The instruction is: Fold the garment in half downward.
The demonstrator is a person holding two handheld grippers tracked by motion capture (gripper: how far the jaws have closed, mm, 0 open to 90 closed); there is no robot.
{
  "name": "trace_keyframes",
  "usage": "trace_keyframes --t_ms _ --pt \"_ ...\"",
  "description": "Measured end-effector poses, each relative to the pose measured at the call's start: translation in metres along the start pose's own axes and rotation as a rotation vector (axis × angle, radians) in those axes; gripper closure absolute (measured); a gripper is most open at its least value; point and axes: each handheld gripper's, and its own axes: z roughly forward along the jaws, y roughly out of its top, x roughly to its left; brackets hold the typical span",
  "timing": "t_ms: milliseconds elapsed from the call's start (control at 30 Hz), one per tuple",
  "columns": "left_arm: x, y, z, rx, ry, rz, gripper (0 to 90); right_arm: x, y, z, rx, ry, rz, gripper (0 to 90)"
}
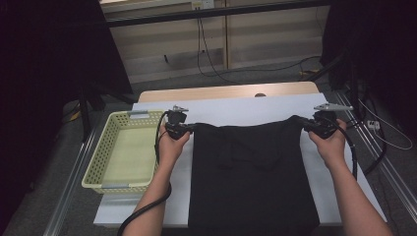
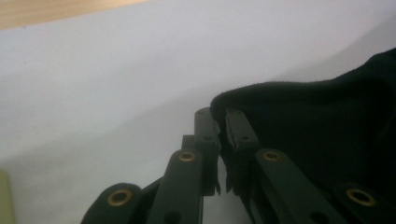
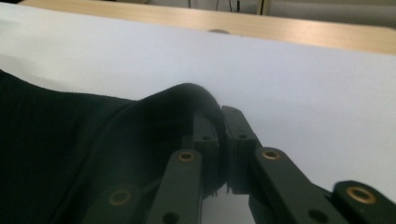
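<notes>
1. You are holding a black cloth (image 1: 253, 172), likely a shirt or a bag, by its two far corners. It lies on the white sheet (image 1: 231, 108) that covers the table, just beside the basket (image 1: 112, 129), on the basket's right.
2. Your left gripper (image 1: 189, 128) pinches the cloth corner nearest the basket. In the left gripper view its jaws are pressed together on the dark edge (image 2: 223, 105).
3. Your right gripper (image 1: 306, 124) pinches the other far corner, the one well away from the basket. In the right gripper view its jaws are also pressed on the cloth (image 3: 205, 100).
4. What is done: both corners are caught, and the cloth looks spread out fairly flat.
5. What is left, I think: fold the cloth and put it in the basket. It is not folded yet.
6. The basket is pale yellow with holes in its sides. Nothing is in it.
</notes>
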Motion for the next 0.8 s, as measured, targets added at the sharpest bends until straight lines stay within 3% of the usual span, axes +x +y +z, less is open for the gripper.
trace_keyframes --t_ms 67,100,133,200,267,333,467,533,667,800 --pt "-0.001 -0.002 0.008 0.006 -0.007 -0.012 80.9 0.000 -0.005 0.006 0.020 -0.010 0.013 74.5" --pt "-0.001 -0.003 0.011 0.009 0.014 -0.012 73.3 0.001 -0.006 0.009 0.040 -0.029 0.023 65.2" --pt "-0.001 -0.003 0.014 0.017 0.021 -0.025 60.1 0.001 -0.008 0.011 0.057 -0.049 0.026 59.9" --pt "-0.002 -0.005 0.015 0.023 -0.010 -0.046 43.4 0.003 -0.011 0.010 0.056 -0.055 0.005 51.9" --pt "-0.005 -0.007 0.014 0.026 -0.031 -0.041 34.4 0.005 -0.012 0.006 0.054 -0.081 -0.018 44.3" --pt "-0.008 -0.008 0.010 0.023 -0.052 -0.044 25.9 0.008 -0.013 0.001 0.061 -0.069 -0.025 38.4" --pt "-0.015 -0.010 -0.001 0.009 -0.075 -0.011 19.6 0.023 -0.016 -0.012 0.038 -0.029 -0.076 37.0" --pt "-0.020 -0.011 -0.006 0.008 -0.092 -0.005 16.4 0.032 -0.018 -0.017 0.036 0.016 -0.090 35.4" --pt "-0.031 -0.017 -0.013 0.012 -0.108 0.037 15.3 0.052 -0.025 -0.024 0.016 0.065 -0.117 35.9" --pt "-0.042 -0.025 -0.014 0.018 -0.140 0.049 13.9 0.072 -0.034 -0.026 0.023 0.123 -0.142 37.4"
